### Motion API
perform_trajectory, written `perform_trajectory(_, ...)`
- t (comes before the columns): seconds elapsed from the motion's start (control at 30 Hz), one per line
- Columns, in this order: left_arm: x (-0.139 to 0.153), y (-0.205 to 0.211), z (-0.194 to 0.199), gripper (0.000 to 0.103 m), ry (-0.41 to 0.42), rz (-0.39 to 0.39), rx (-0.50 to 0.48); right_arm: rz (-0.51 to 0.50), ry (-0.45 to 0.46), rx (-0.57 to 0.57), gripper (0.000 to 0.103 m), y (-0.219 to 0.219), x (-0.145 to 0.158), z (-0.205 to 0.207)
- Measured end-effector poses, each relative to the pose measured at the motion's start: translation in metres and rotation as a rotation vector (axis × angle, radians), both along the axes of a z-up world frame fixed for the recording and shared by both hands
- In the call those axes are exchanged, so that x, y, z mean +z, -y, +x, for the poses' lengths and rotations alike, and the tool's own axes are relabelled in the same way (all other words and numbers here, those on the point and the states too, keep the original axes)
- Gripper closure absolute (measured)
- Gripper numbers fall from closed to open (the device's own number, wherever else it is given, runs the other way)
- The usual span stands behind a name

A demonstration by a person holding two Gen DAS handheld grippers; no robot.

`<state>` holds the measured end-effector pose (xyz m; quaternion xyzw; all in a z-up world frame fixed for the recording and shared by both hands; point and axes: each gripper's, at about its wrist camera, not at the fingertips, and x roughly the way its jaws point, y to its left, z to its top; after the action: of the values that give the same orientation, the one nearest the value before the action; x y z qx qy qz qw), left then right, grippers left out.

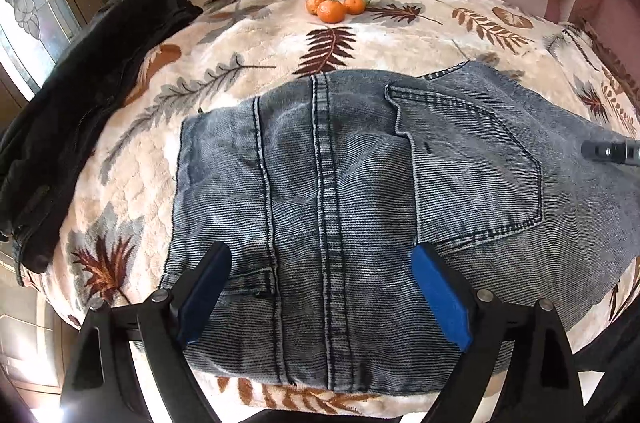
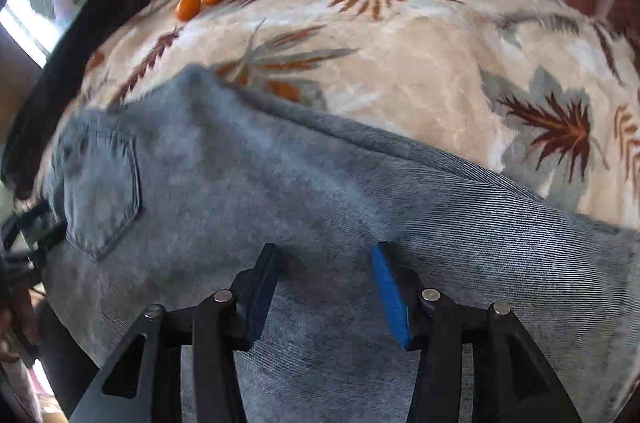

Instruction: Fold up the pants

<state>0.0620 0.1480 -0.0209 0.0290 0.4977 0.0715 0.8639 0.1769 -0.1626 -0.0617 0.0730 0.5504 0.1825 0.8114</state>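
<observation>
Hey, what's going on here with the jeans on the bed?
A person with a claw in each hand is folding blue jeans on a leaf-print blanket. Both the left claw and right claw hover open above the denim, gripping nothing. Three oranges and a black garment lie nearby.

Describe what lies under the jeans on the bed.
The jeans lie on a leaf-patterned blanket, visible all round them. Whatever is beneath the denim itself is covered.

Jeans (image 1: 328,191) are lying flat on the blanket (image 1: 380,35) near its front edge, oranges (image 1: 334,8) sitting behind them, jacket (image 1: 84,95) hanging over the left edge.
</observation>
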Motion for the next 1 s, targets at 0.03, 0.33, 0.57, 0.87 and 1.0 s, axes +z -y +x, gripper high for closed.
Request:
perform_trajectory(0.03,0.008,0.003,-0.004,0.011,0.024,0.007,-0.011,0.027,0.000,-0.056,0.050,0.009,0.007,-0.001)
perform_trajectory(0.33,-0.023,0.043,0.012,0.008,-0.041,0.075,-0.091,0.167,-0.036,-0.146,0.043,0.087,-0.012,0.021)
perform_trajectory(0.57,0.021,0.041,0.003,0.008,0.127,-0.006,-0.026,0.262,0.114,-0.230,0.043,0.146,0.043,-0.036)
perform_trajectory(0.87,0.013,0.095,0.017,0.008,0.112,-0.070,-0.079,0.219,0.015,-0.262,0.036,0.180,0.005,-0.098)
perform_trajectory(1.0,-0.018,0.101,0.029,0.008,0.019,-0.041,-0.038,0.271,-0.009,-0.332,0.036,0.190,0.000,-0.094)
